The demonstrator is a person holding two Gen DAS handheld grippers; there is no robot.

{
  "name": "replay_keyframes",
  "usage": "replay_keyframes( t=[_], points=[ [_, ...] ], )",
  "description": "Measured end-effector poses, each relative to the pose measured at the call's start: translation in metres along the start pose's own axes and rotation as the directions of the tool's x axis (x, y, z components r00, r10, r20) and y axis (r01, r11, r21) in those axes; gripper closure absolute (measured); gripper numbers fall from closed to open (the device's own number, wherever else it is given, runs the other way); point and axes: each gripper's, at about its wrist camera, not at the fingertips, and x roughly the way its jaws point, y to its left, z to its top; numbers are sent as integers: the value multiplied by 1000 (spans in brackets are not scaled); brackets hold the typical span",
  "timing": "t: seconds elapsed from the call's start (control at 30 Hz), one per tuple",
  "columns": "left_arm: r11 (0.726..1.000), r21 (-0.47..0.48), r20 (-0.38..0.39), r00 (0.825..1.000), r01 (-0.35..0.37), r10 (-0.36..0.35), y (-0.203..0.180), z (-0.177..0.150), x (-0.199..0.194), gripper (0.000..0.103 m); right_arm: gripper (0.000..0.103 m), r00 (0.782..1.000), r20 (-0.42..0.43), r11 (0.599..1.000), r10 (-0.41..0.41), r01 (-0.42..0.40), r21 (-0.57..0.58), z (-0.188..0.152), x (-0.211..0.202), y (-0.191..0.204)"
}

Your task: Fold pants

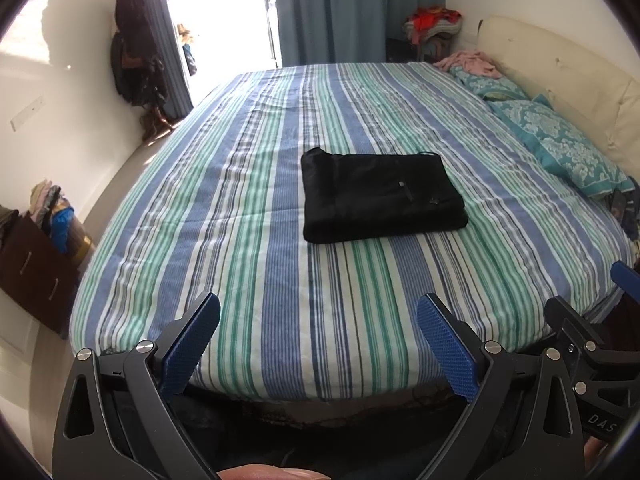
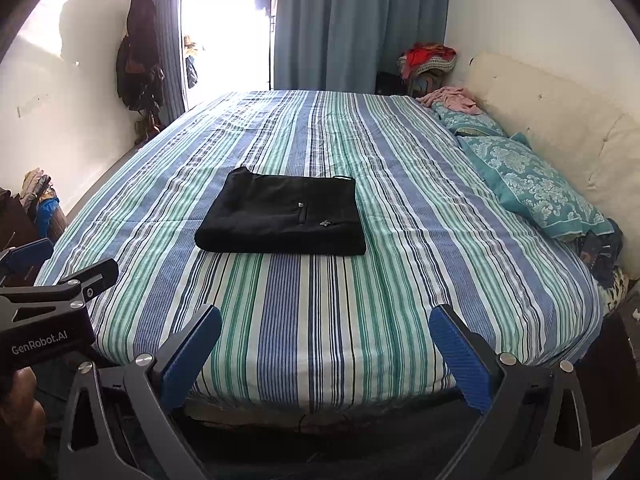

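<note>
Black pants (image 1: 382, 196) (image 2: 282, 218) lie folded into a flat rectangle near the middle of the striped bed (image 1: 280, 280) (image 2: 320, 320). A small zip pull and a metal emblem show on the top layer. My left gripper (image 1: 318, 312) hovers open above the bed's near edge, well short of the pants, with nothing between its blue pads. My right gripper (image 2: 326, 326) is likewise open and empty over the near edge. In the left wrist view, part of the right gripper shows at the right border; the left gripper's black body (image 2: 48, 308) shows at the left of the right wrist view.
Teal patterned pillows (image 2: 532, 184) and a pink cloth (image 2: 452, 100) lie along the cream headboard (image 2: 560, 128) on the right. A dark dresser (image 1: 36, 276) with piled clothes stands at the left. Coats (image 1: 136, 48) hang by the bright doorway; blue curtains (image 2: 352, 20) hang behind.
</note>
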Motion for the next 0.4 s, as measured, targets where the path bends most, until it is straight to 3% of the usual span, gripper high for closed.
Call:
replay_keyframes(
  t=[0.4],
  points=[
    [1000, -17, 2, 1000, 5, -5, 4, -2, -4, 3, 0, 1000, 3, 1000, 3, -3, 0, -3, -1, 2]
  ],
)
